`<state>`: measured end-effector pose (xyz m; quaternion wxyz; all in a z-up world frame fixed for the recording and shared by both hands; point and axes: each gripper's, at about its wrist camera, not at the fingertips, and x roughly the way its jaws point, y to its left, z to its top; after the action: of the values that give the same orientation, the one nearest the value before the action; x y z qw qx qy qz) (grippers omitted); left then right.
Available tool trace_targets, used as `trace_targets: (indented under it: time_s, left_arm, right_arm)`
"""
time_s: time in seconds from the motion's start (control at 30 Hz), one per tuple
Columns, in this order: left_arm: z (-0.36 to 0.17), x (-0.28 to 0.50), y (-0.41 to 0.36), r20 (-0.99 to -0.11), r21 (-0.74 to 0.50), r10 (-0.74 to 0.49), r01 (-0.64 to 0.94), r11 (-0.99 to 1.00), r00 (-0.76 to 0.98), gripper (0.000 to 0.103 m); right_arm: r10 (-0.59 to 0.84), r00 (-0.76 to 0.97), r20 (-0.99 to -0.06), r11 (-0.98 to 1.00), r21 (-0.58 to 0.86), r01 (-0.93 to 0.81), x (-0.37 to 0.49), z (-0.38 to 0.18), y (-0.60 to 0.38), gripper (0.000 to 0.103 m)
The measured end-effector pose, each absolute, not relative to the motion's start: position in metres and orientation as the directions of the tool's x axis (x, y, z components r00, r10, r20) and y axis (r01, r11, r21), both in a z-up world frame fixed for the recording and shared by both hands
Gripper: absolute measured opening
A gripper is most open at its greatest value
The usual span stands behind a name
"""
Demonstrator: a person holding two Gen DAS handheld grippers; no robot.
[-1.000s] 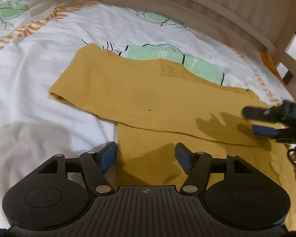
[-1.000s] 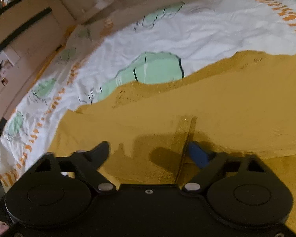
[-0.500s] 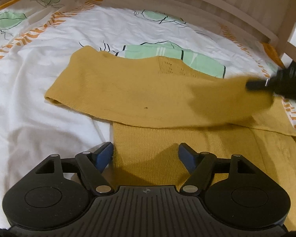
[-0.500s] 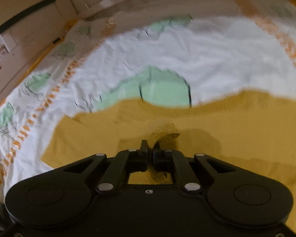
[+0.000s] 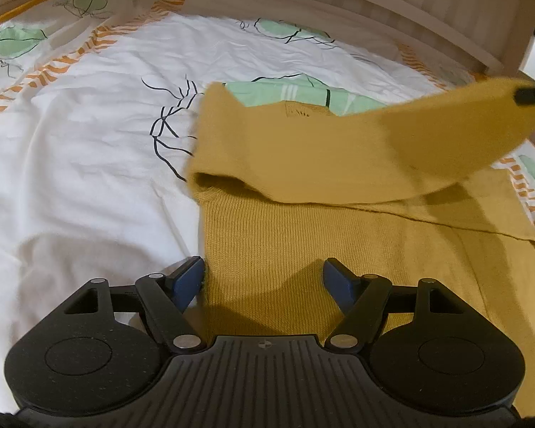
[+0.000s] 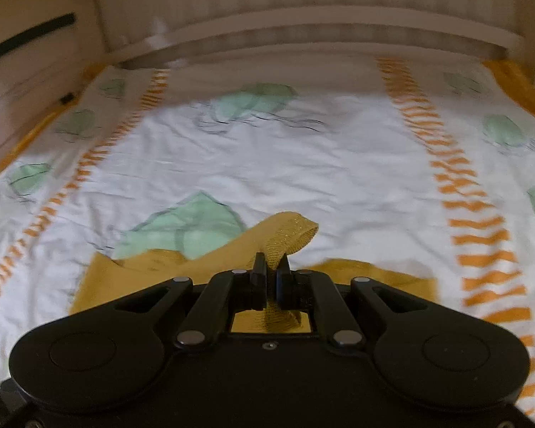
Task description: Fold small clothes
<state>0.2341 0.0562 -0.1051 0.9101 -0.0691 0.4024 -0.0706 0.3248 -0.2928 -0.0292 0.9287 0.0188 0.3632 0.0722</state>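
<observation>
The ribbed cuff of a mustard-yellow knitted garment (image 6: 289, 235) is pinched between the closed jaws of the right gripper (image 6: 271, 280) and held above a white bedsheet printed with green and orange shapes (image 5: 89, 149), while the left gripper (image 5: 264, 281) is held spread over the garment's lower panel.

Warm, fairly dim indoor light from above, with soft shadows under the left gripper (image 5: 264, 280) on the mustard knit garment (image 5: 303, 249), heavy fisheye bending at the edges, motion blur across the bedsheet (image 6: 303, 164) and the lifted fabric.
</observation>
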Motion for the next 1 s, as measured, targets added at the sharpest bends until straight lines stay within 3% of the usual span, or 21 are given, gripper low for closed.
trace_targets:
  time_s: [0.73,0.87,1.0]
  left_arm:
    - [-0.106,0.234,0.051,-0.721,-0.158,-0.173,0.085,0.984,0.671,0.077]
    - [-0.107,0.233,0.05,-0.718,-0.155,-0.172,0.085,0.984,0.674,0.077]
    - [-0.107,0.231,0.05,-0.713,-0.156,-0.169,0.082,0.984,0.681,0.077]
  right_arm:
    - [-0.006,0.641,-0.767,0.995,0.06,0.081,0.318,-0.116,-0.378,0.011]
    - [-0.035,0.647,-0.762,0.995,0.037,0.098,0.315,-0.128,-0.383,0.015]
    - [-0.058,0.661,-0.748,0.991,0.035,0.126,0.31,-0.131,-0.391,0.028]
